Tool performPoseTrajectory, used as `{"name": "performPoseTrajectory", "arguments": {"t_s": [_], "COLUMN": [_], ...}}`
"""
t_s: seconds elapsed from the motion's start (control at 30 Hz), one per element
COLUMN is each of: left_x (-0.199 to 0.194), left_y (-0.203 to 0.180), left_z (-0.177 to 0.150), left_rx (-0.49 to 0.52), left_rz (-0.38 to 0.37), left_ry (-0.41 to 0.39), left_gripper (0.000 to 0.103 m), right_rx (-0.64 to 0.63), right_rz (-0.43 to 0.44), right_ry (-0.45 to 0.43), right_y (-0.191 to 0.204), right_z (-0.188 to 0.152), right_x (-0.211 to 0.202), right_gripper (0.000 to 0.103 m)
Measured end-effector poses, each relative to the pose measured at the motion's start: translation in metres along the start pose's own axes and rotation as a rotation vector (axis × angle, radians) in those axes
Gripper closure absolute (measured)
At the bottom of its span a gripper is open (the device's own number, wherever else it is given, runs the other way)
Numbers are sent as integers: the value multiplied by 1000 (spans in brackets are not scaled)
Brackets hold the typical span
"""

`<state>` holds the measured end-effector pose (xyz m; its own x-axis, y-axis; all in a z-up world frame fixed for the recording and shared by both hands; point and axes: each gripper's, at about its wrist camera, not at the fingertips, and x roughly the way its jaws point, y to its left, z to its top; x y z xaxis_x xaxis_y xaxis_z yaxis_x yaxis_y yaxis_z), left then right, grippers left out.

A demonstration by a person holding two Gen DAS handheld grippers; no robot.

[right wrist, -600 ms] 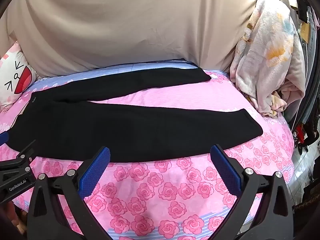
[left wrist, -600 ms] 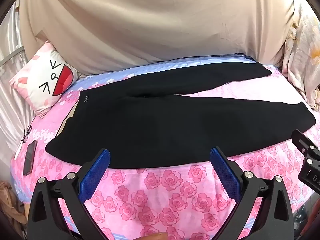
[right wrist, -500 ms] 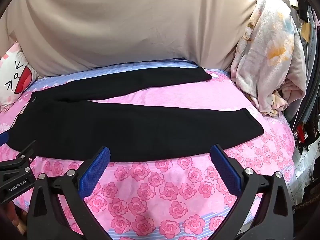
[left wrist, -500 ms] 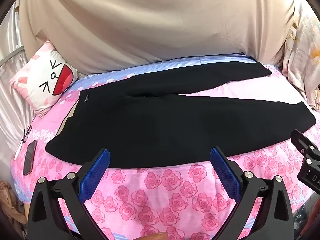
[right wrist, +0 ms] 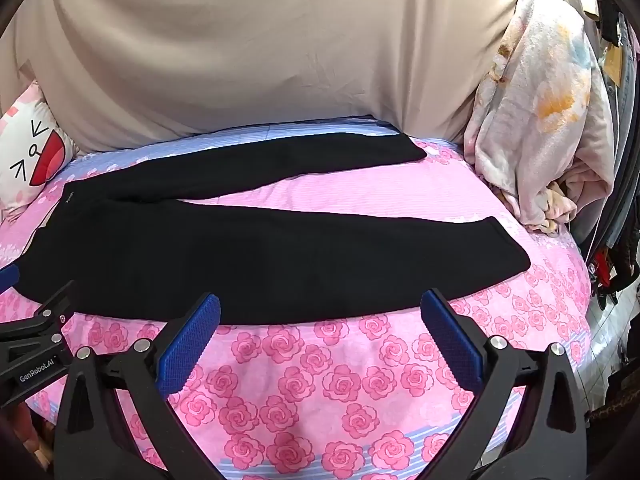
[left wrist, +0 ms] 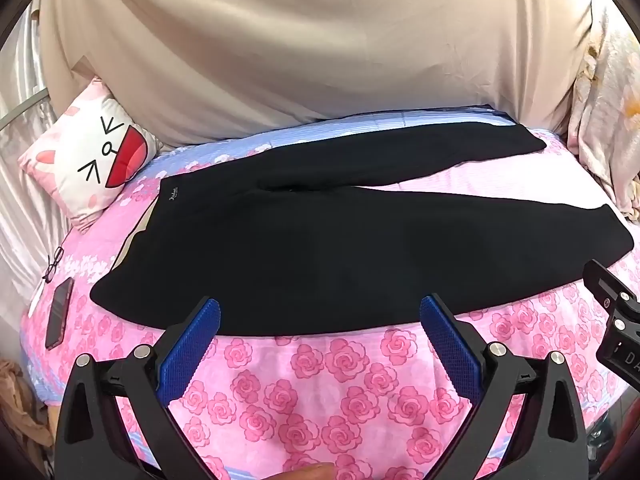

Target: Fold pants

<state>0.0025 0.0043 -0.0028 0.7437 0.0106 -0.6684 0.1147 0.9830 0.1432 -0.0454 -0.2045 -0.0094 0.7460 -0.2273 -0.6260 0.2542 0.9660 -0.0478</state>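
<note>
On the bed (left wrist: 320,384), with its pink rose-print sheet, the black pants (left wrist: 360,248) lay spread flat and completely unfolded — waistband toward the left end near the cartoon-face pillow (left wrist: 92,156), the two legs splayed apart in a V toward the right, pink sheet showing in the gap between them. The near leg ran along the front edge of the bed; the far leg angled back toward the beige drape.

My take on doing this first step well: bring one leg over onto the other so the inseams line up, which means pinching the near leg at two spots at once — one up by the waist or hip, one down by the hem — and carrying it over evenly so it doesn't twist. The fabric looked thin and floppy, so I'd expect it to sag between the grips if they sat too close together.

The pants themselves were plain black, pretty smooth, with a tiny pale logo at the waistband corner and a small bunch at the crotch.

The left gripper (left wrist: 320,320) hung just short of the near edge, fingers spread wide, nothing in them. The right gripper (right wrist: 320,316) was the same — fingers spread, empty, hovering before the near leg.
</note>
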Motion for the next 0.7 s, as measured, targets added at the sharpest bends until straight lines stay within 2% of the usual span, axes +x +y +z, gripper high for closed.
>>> {"name": "performPoseTrajectory", "arguments": {"t_s": [0.7], "left_x": [9], "left_y": [7], "left_z": [-5], "left_rx": [-18], "left_rz": [5], "left_ry": [13], "left_gripper": [5], "right_rx": [-4], "right_rz": [8], "right_ry": [11], "right_y": [4], "right_z": [-3], "right_x": [10], "right_gripper": [5]}}
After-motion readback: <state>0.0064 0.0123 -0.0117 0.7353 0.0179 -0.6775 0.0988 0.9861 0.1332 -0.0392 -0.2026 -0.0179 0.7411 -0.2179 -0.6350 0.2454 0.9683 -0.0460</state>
